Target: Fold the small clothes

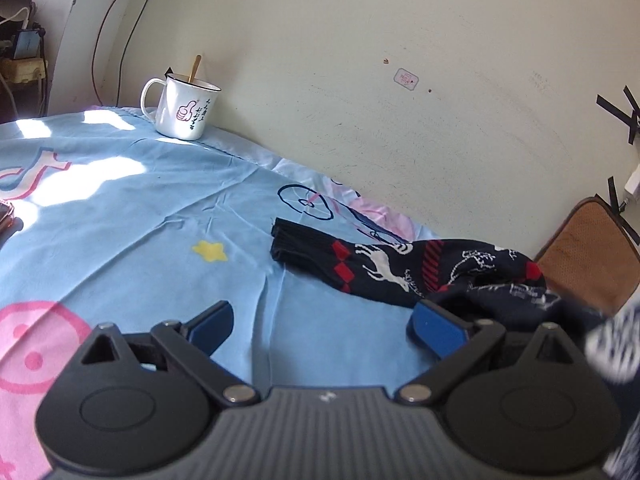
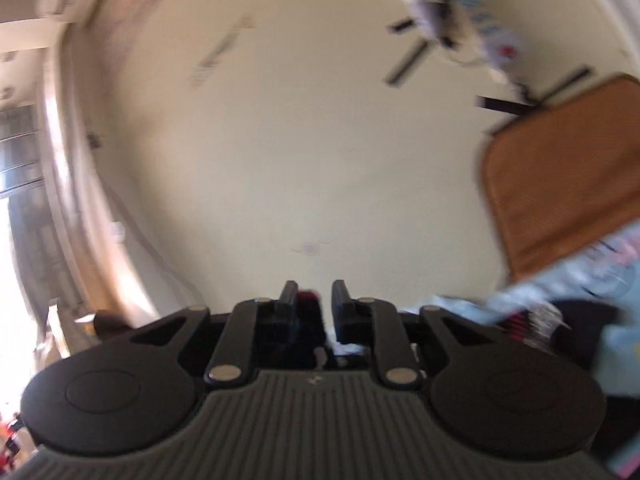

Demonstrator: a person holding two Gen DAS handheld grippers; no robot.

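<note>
Blue bedsheet (image 1: 120, 208), left gripper (image 1: 320, 326) spread beside sock (image 1: 400, 268); right gripper (image 2: 314, 300) pinching dark cloth (image 2: 308, 320).

The right wrist view is smeared by motion blur. A dark sock (image 1: 404, 270) has its far end hidden behind a blurred shape (image 1: 614, 346) at the frame's right edge.

I see a dark navy sock (image 1: 384, 268) with white deer and red diamond patterns, lying on the blue bed sheet near the wall. Ribbed cuff end flat, pointing left; the other end is bunched and lifted toward the right. From my right wrist view, dark and red fabric (image 2: 310, 312) sits between the fingers, blurred.
</note>
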